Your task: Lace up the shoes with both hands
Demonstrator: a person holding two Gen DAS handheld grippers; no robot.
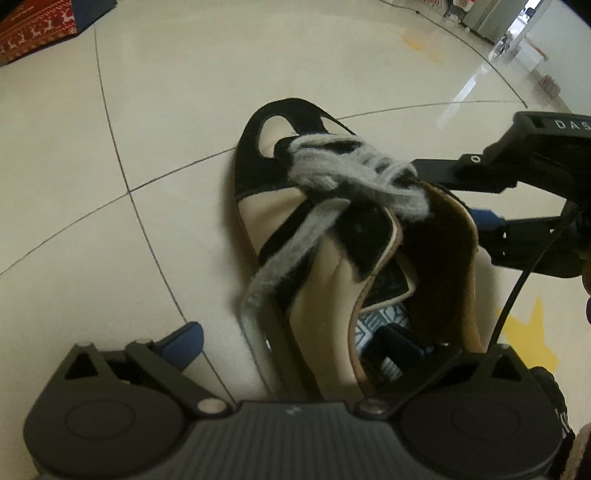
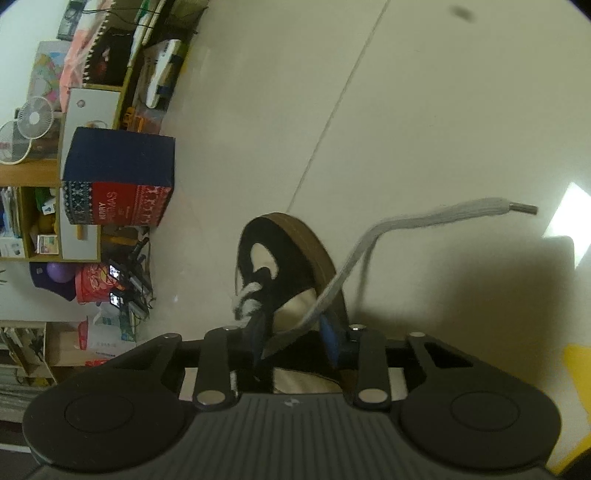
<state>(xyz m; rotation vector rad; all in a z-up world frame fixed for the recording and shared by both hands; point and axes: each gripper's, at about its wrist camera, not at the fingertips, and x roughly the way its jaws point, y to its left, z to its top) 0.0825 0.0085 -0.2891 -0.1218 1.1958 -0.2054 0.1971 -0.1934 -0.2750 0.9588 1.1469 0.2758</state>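
Note:
A black and cream shoe (image 1: 295,206) lies on the tiled floor, its grey laces (image 1: 343,166) crossed over the tongue. My left gripper (image 1: 291,343) is open and straddles the shoe's near side wall: one blue pad (image 1: 184,343) is outside and apart from it, the other finger is inside the shoe. A lace end with a clear tip (image 1: 255,325) hangs between them. My right gripper (image 2: 295,336) is shut on the shoe's (image 2: 280,258) far side wall. A loose grey lace end (image 2: 443,214) rises from between its fingers. In the left wrist view the right gripper (image 1: 447,192) comes in from the right.
A red and blue Christmas box (image 2: 118,177) stands on the floor beside cluttered wooden shelves (image 2: 22,173); the same box (image 1: 37,29) shows far left. A yellow star sticker (image 1: 532,339) marks the floor by the heel. Part of a hand (image 1: 586,280) is at the right edge.

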